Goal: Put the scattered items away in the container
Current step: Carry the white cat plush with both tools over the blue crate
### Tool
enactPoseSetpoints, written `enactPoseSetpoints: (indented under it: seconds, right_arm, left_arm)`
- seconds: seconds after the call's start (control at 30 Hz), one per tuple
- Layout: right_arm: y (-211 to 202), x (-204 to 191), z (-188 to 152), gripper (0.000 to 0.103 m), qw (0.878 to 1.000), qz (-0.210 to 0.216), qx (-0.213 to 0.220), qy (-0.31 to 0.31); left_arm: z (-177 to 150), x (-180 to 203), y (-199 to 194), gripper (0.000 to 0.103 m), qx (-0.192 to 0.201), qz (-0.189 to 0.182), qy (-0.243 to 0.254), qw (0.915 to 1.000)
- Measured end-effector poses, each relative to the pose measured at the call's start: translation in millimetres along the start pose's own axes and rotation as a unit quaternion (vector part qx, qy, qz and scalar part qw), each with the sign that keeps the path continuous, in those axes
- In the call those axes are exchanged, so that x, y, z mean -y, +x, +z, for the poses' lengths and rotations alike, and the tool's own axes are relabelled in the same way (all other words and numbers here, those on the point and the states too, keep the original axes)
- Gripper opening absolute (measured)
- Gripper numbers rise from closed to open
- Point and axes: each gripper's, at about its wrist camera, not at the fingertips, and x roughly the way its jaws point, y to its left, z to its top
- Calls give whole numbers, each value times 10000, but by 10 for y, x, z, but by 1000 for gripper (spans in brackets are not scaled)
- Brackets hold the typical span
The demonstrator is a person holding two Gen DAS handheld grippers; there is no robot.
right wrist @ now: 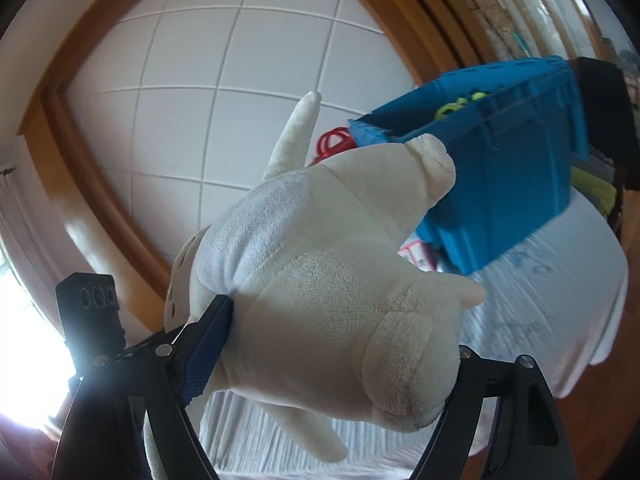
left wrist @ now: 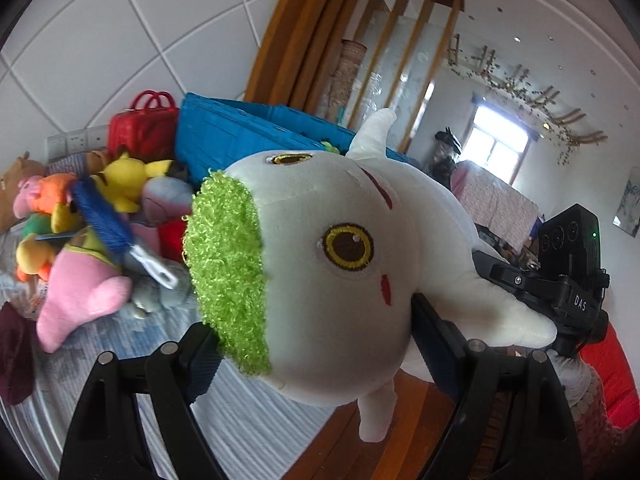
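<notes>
Gripping white plush [left wrist: 340, 264] with green curly patch, both tongs [left wrist: 316, 344] [right wrist: 340, 344] clamped; blue crate [right wrist: 500, 168] apparently near.

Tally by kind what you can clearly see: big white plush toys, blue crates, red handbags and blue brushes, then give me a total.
white plush toy: 1
blue crate: 1
red handbag: 1
blue brush: 1
Total: 4
</notes>
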Motion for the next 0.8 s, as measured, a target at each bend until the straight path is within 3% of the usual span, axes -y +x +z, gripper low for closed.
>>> enactPoseSetpoints:
  seconds: [0.17, 0.47, 0.8]
  right_arm:
    - [-234, 402, 96, 81, 10000, 50, -1, 78]
    - [-1060, 1253, 316, 81, 9997, 211, -127, 53]
    - [-1817, 2102, 448, 81, 9995, 16, -131, 278]
  left_arm:
    - [-24, 417, 268, 86, -61, 56, 30, 10000]
    - [-43, 1432, 953, 86, -98, 198, 12, 9998]
    - [-85, 2354, 1650, 86, -347, 6, 78, 9994]
